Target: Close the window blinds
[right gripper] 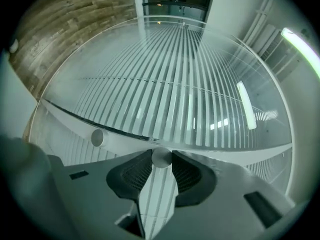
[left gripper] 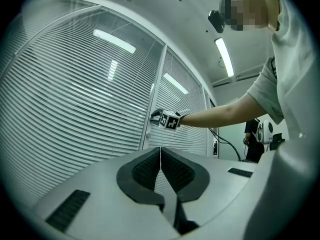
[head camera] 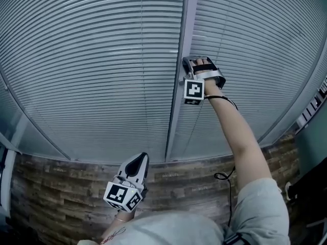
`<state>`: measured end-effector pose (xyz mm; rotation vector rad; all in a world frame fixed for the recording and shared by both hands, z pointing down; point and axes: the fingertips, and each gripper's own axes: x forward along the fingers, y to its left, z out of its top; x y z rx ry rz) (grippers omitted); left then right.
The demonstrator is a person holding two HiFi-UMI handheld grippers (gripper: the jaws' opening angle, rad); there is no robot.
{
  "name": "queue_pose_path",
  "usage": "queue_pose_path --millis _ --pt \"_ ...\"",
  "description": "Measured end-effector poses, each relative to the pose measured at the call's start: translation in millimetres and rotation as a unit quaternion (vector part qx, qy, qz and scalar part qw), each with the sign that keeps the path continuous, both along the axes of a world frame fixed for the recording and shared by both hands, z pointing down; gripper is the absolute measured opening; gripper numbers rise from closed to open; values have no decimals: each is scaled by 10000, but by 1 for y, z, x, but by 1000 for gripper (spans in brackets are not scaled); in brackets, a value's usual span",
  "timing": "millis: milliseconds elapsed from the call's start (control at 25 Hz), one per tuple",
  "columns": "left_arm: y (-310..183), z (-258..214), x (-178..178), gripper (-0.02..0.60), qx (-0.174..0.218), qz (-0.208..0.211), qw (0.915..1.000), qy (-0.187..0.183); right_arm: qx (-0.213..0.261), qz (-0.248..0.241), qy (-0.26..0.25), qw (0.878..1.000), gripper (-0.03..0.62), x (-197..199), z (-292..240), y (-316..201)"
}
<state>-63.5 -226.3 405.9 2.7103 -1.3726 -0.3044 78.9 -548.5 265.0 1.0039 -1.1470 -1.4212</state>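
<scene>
White slatted blinds [head camera: 92, 60] hang behind glass panes on both sides of a grey upright frame post [head camera: 179, 96]. My right gripper [head camera: 193, 61] is raised against that post. In the right gripper view its jaws [right gripper: 161, 160] are shut on a small round silver knob [right gripper: 161, 156] that sticks out of the frame bar [right gripper: 125, 138]. The slats [right gripper: 175, 84] stand partly open, with light showing between them. My left gripper [head camera: 137, 162] hangs low in front of me, away from the window. Its jaws [left gripper: 160, 153] are shut with nothing between them.
A second round knob [right gripper: 97, 137] sits on the same frame bar, left of the held one. A wood-patterned floor [head camera: 61, 182] runs below the glass wall. A black cable [head camera: 225, 175] dangles from my right arm. Another person [left gripper: 252, 139] stands far down the room.
</scene>
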Motion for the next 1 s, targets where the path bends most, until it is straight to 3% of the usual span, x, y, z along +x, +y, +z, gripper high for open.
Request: queue_pose_path --millis 120,200,280,360,400,440,560,600,640,680,840,1000 --pt "2 1 -1 18 -47 -43 10000 9 -25 -12 -816 9967 137 4 3 -1" --pt "4 1 -1 18 -53 -57 10000 35 -24 -18 -1579 9875 141 6 1 5" --pt "3 3 -1 18 -28 -25 10000 49 -27 -122 -2476 9688 143 1 -4 12" --pt "1 4 -1 18 18 51 10000 54 -120 -252 -3581 9333 156 -6 -9 17" --pt "1 4 0 18 26 81 9999 63 -179 -290 -4215 9062 161 -6 -11 19" --pt "1 4 1 18 23 102 9999 74 -236 -300 -4893 8713 164 -3 -14 20" --pt "0 6 1 18 4 104 9999 79 -507 -162 -6775 7336 166 13 -15 14" --pt "1 5 1 18 -1 90 9999 76 -602 -115 -7175 6938 166 16 -14 11" --pt "2 4 0 18 -17 67 9999 74 -664 -96 -7411 6680 166 16 -12 8" --pt "2 2 -1 18 -44 37 10000 76 -687 -105 -7499 6579 164 15 -12 6" --pt "1 5 -6 18 -28 -29 10000 86 -593 -77 -7362 6741 164 12 -18 3" --pt "0 6 -11 18 1 -66 9999 90 -563 -13 -7375 6730 135 15 -17 0"
